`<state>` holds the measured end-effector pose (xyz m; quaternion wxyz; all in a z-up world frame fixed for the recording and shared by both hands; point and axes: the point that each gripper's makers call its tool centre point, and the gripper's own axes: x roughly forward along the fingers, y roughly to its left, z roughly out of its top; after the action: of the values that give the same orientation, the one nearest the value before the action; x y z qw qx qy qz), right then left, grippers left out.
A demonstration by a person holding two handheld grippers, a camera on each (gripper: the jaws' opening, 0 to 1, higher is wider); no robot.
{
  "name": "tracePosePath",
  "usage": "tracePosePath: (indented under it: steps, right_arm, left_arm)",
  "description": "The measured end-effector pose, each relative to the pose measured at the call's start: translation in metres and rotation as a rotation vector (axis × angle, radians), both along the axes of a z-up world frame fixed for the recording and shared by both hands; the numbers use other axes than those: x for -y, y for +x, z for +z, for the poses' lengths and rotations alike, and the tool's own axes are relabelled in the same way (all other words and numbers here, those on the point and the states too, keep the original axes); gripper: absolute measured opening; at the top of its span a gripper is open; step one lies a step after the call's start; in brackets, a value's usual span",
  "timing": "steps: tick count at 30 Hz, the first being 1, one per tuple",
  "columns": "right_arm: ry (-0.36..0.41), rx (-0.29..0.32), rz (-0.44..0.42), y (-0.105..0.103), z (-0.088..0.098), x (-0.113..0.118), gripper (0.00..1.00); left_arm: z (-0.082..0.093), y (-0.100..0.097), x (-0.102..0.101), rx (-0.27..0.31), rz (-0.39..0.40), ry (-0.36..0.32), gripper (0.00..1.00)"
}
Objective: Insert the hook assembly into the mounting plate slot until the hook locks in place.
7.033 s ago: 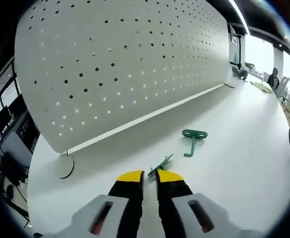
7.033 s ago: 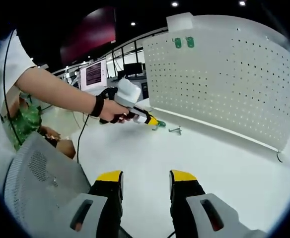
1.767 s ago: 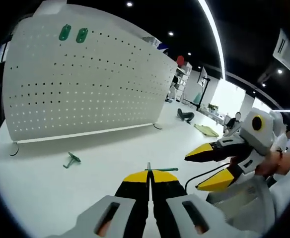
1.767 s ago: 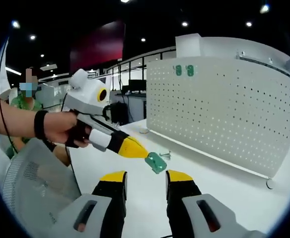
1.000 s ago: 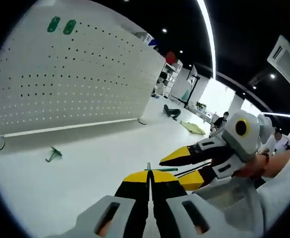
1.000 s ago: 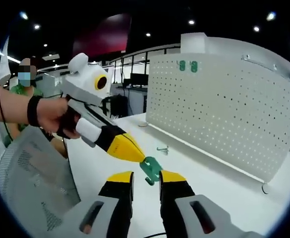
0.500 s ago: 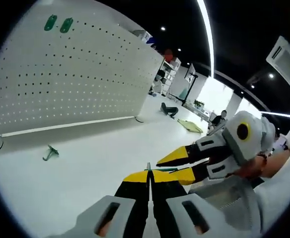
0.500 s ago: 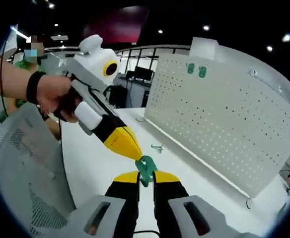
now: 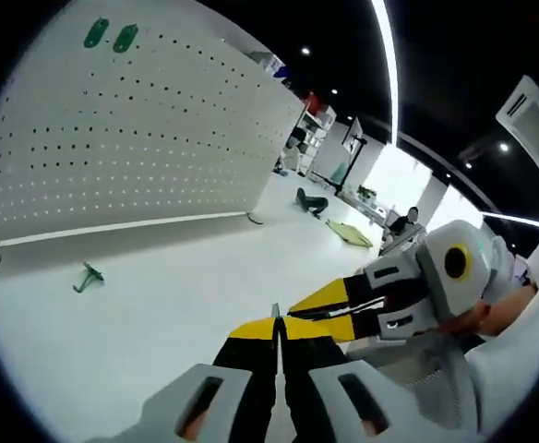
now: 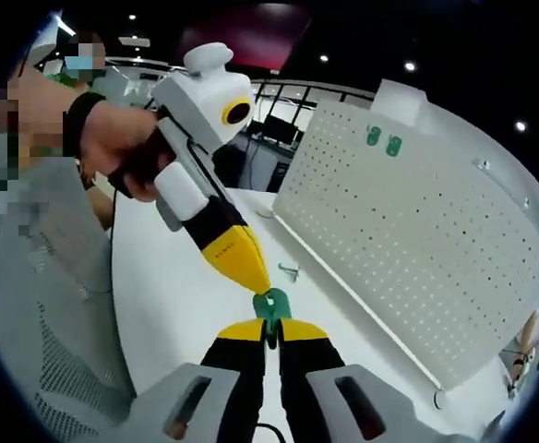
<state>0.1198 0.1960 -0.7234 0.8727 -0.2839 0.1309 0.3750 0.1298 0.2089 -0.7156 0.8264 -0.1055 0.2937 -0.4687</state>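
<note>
The left gripper (image 9: 277, 325), with black jaws tipped in yellow, has its jaws pressed together on a thin green plastic hook piece (image 10: 272, 305) whose edge rises just above its tips in the left gripper view; in the right gripper view this same gripper (image 10: 262, 292) comes down from the upper left, held by a hand (image 10: 131, 152) wearing a dark wristband, and its yellow tips pinch the top of the green piece. The right gripper (image 10: 270, 327) has its own yellow-tipped jaws closed on the lower part of that same green piece, so both grippers grasp it at once, tip to tip; in the left gripper view the right gripper (image 9: 293, 314) reaches in from the right and meets the left one's tips. Beyond the grippers stands a large white perforated mounting board (image 9: 140, 129), upright on the white table (image 9: 149, 305), with two small green plates (image 9: 109, 35) fixed side by side near its top edge; these show also in the right gripper view (image 10: 383, 140) on the board (image 10: 417, 249). A second small green hook (image 9: 87, 276) lies flat on the table near the foot of the board, well apart from the grippers, and appears as a small piece (image 10: 290, 271) ahead of the right gripper
</note>
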Motion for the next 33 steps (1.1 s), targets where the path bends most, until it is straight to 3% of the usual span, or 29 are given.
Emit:
tracePosePath:
  steps: [13, 18, 26, 33]
  right_arm:
    - [-0.059, 0.027, 0.010, -0.001, 0.000, 0.001, 0.01]
    - [-0.033, 0.015, -0.008, -0.002, 0.002, 0.000, 0.01]
    - [-0.024, -0.003, -0.004, -0.002, 0.004, -0.004, 0.01]
    - [-0.009, -0.009, -0.004, -0.001, 0.006, -0.006, 0.01]
  left_arm:
    - [0.000, 0.000, 0.001, 0.011, -0.003, 0.000, 0.02]
    - [0.001, -0.001, 0.000, 0.070, -0.007, 0.012, 0.02]
    - [0.006, 0.001, -0.005, 0.079, 0.011, -0.010, 0.03]
    - [0.010, 0.007, -0.015, 0.139, 0.054, 0.009, 0.16]
